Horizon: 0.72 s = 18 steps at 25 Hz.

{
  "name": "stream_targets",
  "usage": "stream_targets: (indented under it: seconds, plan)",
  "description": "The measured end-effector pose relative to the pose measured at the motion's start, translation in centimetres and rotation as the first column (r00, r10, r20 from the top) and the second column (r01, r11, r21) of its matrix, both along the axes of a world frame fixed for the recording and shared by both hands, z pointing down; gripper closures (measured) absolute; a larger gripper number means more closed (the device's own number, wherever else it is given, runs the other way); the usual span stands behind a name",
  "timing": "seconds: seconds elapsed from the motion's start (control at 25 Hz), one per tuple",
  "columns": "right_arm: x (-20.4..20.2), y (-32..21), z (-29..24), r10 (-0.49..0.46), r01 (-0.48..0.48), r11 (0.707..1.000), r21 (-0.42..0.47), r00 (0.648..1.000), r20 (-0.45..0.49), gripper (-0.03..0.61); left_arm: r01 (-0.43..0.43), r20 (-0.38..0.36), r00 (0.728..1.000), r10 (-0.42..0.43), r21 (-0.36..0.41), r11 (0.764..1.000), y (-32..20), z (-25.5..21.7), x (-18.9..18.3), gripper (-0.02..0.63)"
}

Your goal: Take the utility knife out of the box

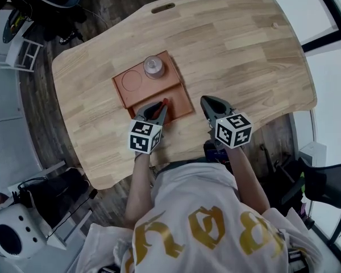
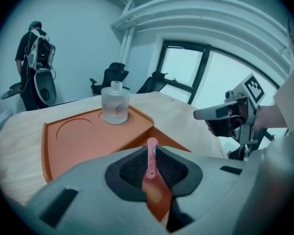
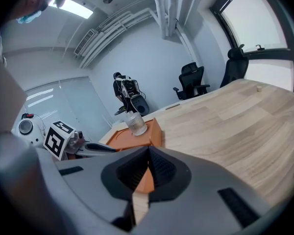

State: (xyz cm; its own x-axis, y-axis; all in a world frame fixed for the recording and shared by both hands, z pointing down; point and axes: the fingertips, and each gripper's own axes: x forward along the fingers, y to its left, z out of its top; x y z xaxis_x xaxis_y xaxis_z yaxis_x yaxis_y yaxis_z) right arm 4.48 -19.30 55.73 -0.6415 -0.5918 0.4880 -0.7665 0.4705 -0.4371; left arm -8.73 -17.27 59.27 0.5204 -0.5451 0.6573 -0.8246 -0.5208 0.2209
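Observation:
An orange box (image 1: 137, 86) lies in the middle of the wooden table (image 1: 244, 56). A clear glass jar (image 1: 153, 66) stands in its far right corner. My left gripper (image 1: 157, 110) hangs over the box's near compartment, shut on a slim pink utility knife (image 1: 164, 102). In the left gripper view the utility knife (image 2: 150, 161) sticks out between the pads of the left gripper (image 2: 154, 153), with the box's floor (image 2: 78, 141) and the jar (image 2: 115, 103) beyond. My right gripper (image 1: 211, 103) is shut and empty, over bare wood right of the box. The right gripper (image 3: 148, 168) looks toward the box (image 3: 137, 140).
The table's near edge runs just under both grippers. A handle slot (image 1: 162, 8) and a small peg (image 1: 275, 25) mark the far side. Office chairs (image 3: 192, 80) and a person with a backpack (image 2: 35, 53) stand beyond the table.

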Motion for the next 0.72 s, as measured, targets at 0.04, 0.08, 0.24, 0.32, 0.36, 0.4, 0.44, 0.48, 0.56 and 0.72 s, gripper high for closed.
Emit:
stream_targets:
  seconds: [0.04,0.08,0.24,0.32,0.36,0.4,0.44,0.48,0.56,0.72]
  plan:
    - [0.0,0.1,-0.2,-0.002,0.002,1.0,0.005,1.0,0.0,0.568,0.014,-0.012,1.0,-0.014,0.011,1.0,0.0,-0.5,-0.1,0.558]
    - [0.0,0.3,-0.5,-0.004,0.004,1.0,0.009,1.0,0.002,0.568,0.026,-0.023,0.999,-0.025,0.019,0.999,0.1,-1.0,-0.2,0.558]
    - [-0.5,0.4,-1.5,-0.013,0.012,1.0,0.023,1.0,0.026,0.568,0.062,-0.056,0.997,-0.059,0.047,0.997,0.2,-2.5,-0.7,0.558]
    - [-0.7,0.7,-2.2,-0.014,0.013,0.999,0.034,0.999,0.036,0.568,0.077,-0.065,0.995,-0.073,0.062,0.995,0.4,-3.1,-0.9,0.558]
    - [-0.8,0.9,-2.5,-0.015,0.013,0.999,0.04,0.999,0.04,0.568,0.086,-0.073,0.994,-0.081,0.069,0.994,0.6,-3.4,-0.9,0.558]
    - [-0.9,1.0,-2.7,-0.015,0.013,0.999,0.046,0.999,0.043,0.568,0.094,-0.083,0.993,-0.088,0.076,0.993,0.7,-3.8,-1.0,0.558]
    - [-0.9,1.2,-2.9,-0.014,0.012,0.999,0.051,0.999,0.045,0.568,0.102,-0.098,0.991,-0.094,0.082,0.991,0.9,-4.2,-0.9,0.558]
    - [-0.9,1.3,-3.1,-0.012,0.01,0.998,0.055,0.999,0.049,0.568,0.111,-0.119,0.988,-0.101,0.087,0.99,1.1,-4.5,-0.9,0.558]
    - [-0.9,1.6,-3.2,-0.005,0.002,0.999,0.051,0.998,0.059,0.567,0.14,-0.179,0.976,-0.122,0.09,0.986,1.4,-5.3,-0.6,0.558]
    - [-0.7,2.3,-3.1,0.004,-0.006,0.999,0.036,0.998,0.062,0.568,0.169,-0.224,0.964,-0.144,0.098,0.981,2.0,-6.3,-0.4,0.558]
